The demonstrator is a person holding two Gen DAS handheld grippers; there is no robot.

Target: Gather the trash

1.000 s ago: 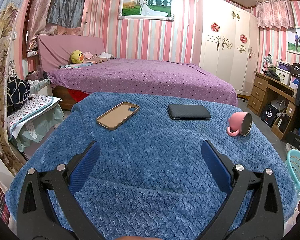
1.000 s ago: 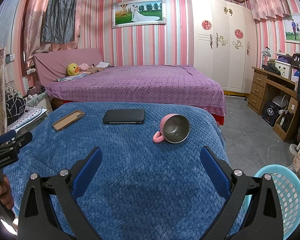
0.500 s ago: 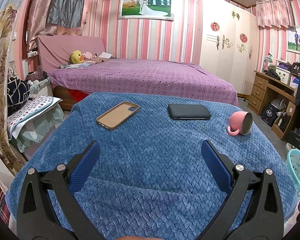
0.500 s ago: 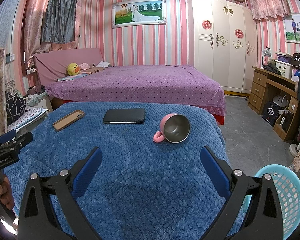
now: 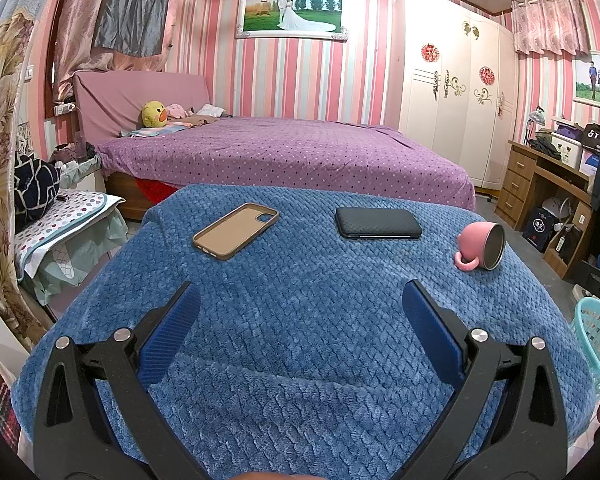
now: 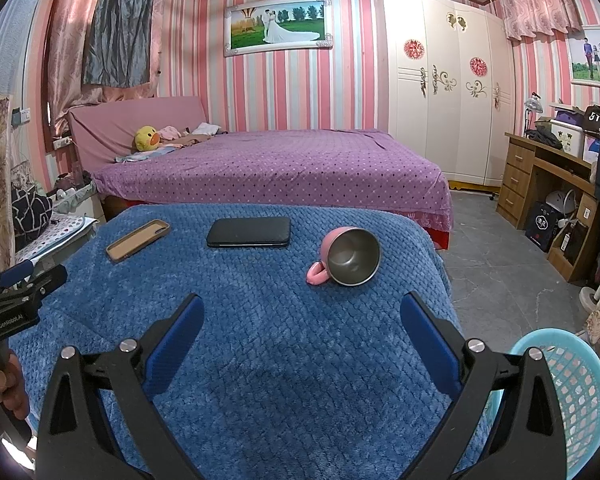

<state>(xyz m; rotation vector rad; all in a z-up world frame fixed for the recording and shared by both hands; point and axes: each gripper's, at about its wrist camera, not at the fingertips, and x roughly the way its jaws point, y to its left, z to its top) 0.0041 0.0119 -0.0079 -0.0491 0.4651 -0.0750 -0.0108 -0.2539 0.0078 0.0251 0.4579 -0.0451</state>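
A: Trash, hard to pick out. Any low in frame, by left gripper (image 5: 300, 290) or right gripper (image 6: 301, 299)?
B: None. Jaws spread wide on both, pinching nothing, hovering over bare blue blanket (image 6: 280, 360).
A: Step in hand?
B: Probably the very start: choosing a first item.
A: Candidates?
B: Mid-frame, pink mug (image 6: 350, 256), tipped on its side, empty. Beyond, black phone (image 6: 249, 232); then tan phone case (image 6: 138, 240), centre left. No telling which counts as trash.
A: Next?
B: Likely reaching forward, closing on one, carrying to blue basket (image 6: 580, 392), lower right, beside the blanket. Nothing seen in its visible part.
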